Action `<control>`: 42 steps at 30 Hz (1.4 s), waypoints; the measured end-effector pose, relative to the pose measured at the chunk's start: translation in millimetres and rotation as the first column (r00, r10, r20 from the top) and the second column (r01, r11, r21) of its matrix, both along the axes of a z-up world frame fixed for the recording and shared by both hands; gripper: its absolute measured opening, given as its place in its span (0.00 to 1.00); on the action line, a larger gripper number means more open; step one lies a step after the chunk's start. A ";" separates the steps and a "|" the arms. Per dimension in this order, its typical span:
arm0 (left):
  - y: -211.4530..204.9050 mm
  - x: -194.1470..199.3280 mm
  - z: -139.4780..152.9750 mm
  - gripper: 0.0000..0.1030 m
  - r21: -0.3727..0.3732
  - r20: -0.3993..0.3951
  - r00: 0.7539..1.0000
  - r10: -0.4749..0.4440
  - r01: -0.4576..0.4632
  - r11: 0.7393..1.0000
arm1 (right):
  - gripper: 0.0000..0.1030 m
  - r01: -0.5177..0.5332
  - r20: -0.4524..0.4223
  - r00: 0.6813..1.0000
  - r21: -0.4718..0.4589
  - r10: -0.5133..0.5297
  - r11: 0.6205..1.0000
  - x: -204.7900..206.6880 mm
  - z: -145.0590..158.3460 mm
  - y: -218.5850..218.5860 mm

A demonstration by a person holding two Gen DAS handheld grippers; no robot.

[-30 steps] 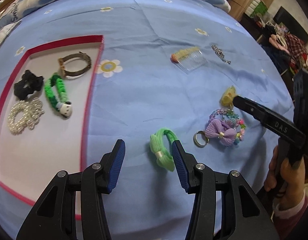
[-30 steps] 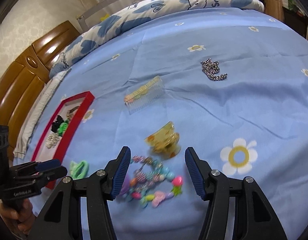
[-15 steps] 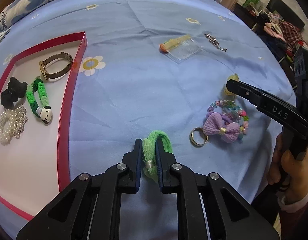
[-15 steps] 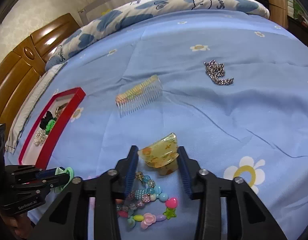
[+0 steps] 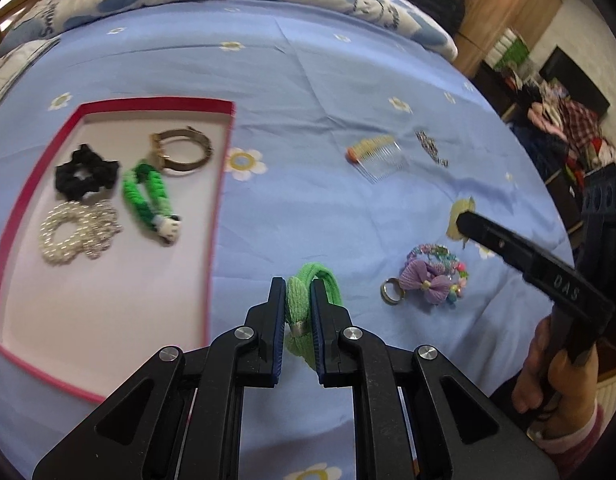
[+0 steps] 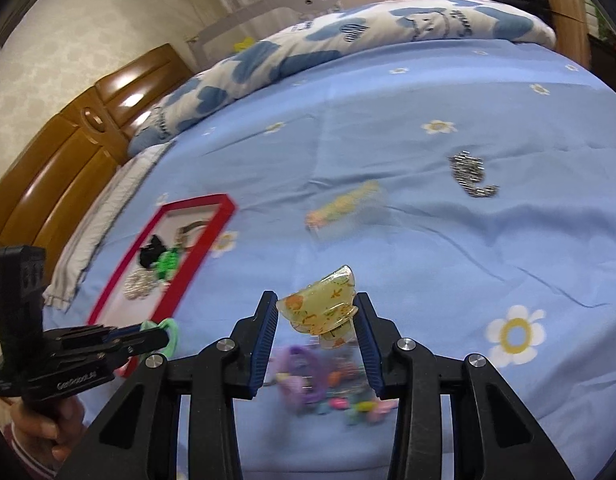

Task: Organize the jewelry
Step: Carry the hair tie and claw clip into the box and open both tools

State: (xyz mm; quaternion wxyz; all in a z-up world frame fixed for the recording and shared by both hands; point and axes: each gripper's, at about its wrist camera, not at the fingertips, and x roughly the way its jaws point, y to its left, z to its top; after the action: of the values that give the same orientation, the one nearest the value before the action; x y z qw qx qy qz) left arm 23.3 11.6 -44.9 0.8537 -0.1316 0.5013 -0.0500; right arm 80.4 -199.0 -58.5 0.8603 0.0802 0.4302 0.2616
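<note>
In the left wrist view, our left gripper (image 5: 298, 304) is clamped on the light green hair tie (image 5: 304, 312), held just right of the red-rimmed tray (image 5: 218, 200). In the tray: black scrunchie (image 5: 86, 172), pearl bracelet (image 5: 78, 230), green braided band (image 5: 146, 198), metal bangle (image 5: 184, 152). On the blue bedsheet (image 5: 308, 208): hair comb (image 5: 378, 156), chain (image 5: 430, 148), ring (image 5: 390, 292), purple bow with beads (image 5: 434, 278).

In the right wrist view, our right gripper (image 6: 316, 328) pinches the yellow claw clip (image 6: 320, 310) between its pads, above the blurred bead pile (image 6: 328, 384). We see the tray (image 6: 204, 252) far left, comb (image 6: 344, 204) and chain (image 6: 470, 172) further out on the sheet
</note>
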 end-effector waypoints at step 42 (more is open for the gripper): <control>179.6 -24.4 -32.1 0.10 -0.036 -0.049 0.926 0.374 -0.376 0.926 | 0.38 -0.416 -0.100 0.907 -0.051 0.410 0.908 -10.8 -30.3 245.4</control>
State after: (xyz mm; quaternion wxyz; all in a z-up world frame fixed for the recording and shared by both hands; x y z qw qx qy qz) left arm -1.1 191.1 -77.1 0.8337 -0.2451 0.4834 0.1058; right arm 69.6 46.4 -88.8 0.7682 -0.0322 0.4834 0.4185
